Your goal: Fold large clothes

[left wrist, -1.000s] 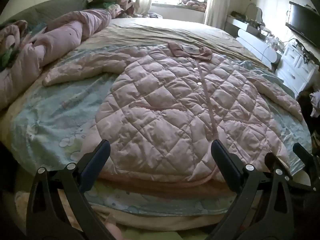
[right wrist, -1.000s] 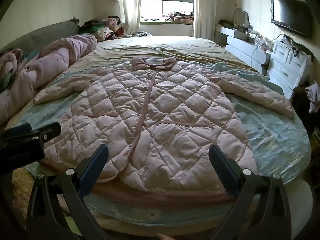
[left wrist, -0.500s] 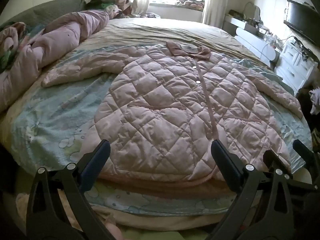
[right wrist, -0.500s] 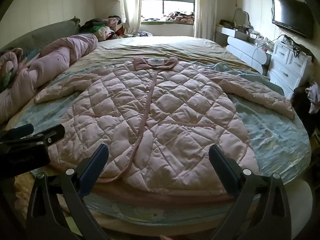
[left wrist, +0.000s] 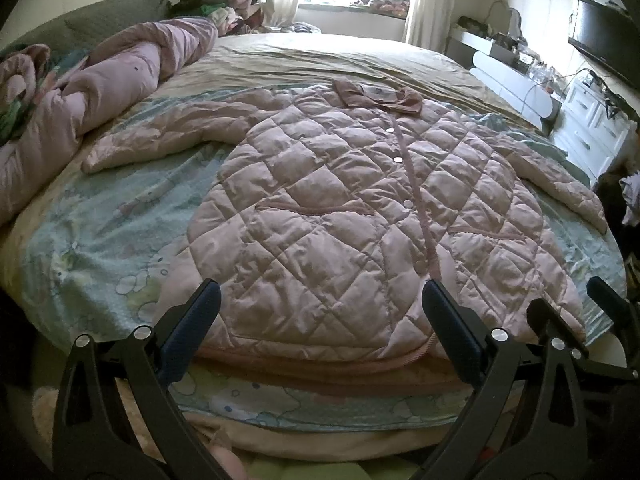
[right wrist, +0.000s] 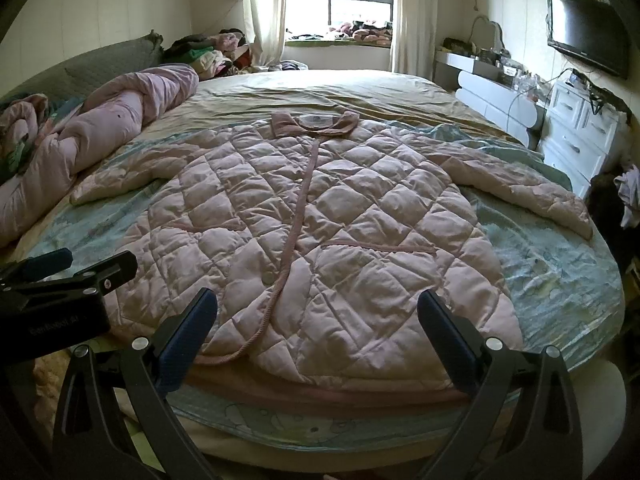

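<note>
A large pink quilted coat [left wrist: 352, 216] lies spread flat, front up, on the bed, collar toward the window, both sleeves out to the sides. It also shows in the right wrist view [right wrist: 320, 232]. My left gripper [left wrist: 320, 320] is open and empty, just above the coat's hem at its left half. My right gripper [right wrist: 316, 324] is open and empty above the hem's right half. The left gripper shows at the left edge of the right wrist view [right wrist: 68, 280]; the right gripper shows at the right edge of the left wrist view [left wrist: 600, 320].
The coat rests on a light blue patterned blanket [left wrist: 100, 240] over a tan sheet [right wrist: 320, 88]. A rolled pink duvet [right wrist: 100, 132] lies along the left side. White drawers [right wrist: 580, 136] and a wall TV [right wrist: 584, 32] stand right.
Both grippers have risen slightly and tilted, so the coat sits a little lower and closer in view. The coat has not moved; both grippers stay open.
</note>
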`<action>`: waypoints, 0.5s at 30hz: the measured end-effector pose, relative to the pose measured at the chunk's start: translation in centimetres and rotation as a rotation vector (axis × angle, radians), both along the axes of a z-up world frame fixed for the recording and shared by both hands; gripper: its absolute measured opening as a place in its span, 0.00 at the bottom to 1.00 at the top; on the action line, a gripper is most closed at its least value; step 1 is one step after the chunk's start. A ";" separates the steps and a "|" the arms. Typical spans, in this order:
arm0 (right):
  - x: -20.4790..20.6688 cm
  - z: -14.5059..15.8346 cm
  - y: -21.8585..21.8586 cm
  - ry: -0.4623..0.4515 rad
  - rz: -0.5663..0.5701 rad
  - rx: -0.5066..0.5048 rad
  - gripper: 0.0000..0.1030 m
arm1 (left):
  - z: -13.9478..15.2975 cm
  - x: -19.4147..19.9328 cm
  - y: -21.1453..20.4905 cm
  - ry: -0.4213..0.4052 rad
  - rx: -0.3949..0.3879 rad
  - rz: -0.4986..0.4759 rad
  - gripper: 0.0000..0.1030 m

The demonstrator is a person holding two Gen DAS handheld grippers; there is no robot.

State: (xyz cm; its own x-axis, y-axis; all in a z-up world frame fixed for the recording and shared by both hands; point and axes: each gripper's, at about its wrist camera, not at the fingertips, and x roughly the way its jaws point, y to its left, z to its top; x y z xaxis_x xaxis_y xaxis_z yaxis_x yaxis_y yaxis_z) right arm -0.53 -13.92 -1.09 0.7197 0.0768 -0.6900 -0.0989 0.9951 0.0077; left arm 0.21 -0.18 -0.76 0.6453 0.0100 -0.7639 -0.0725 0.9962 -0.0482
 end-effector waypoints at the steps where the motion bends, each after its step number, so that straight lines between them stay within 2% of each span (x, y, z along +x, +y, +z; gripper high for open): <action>1: 0.1 0.0 0.0 0.004 0.002 0.005 0.96 | -0.1 0.0 0.0 0.000 -0.003 0.000 0.92; 15: 0.2 -0.2 0.1 0.007 0.002 0.001 0.96 | -0.4 0.1 -0.5 0.005 0.005 -0.007 0.92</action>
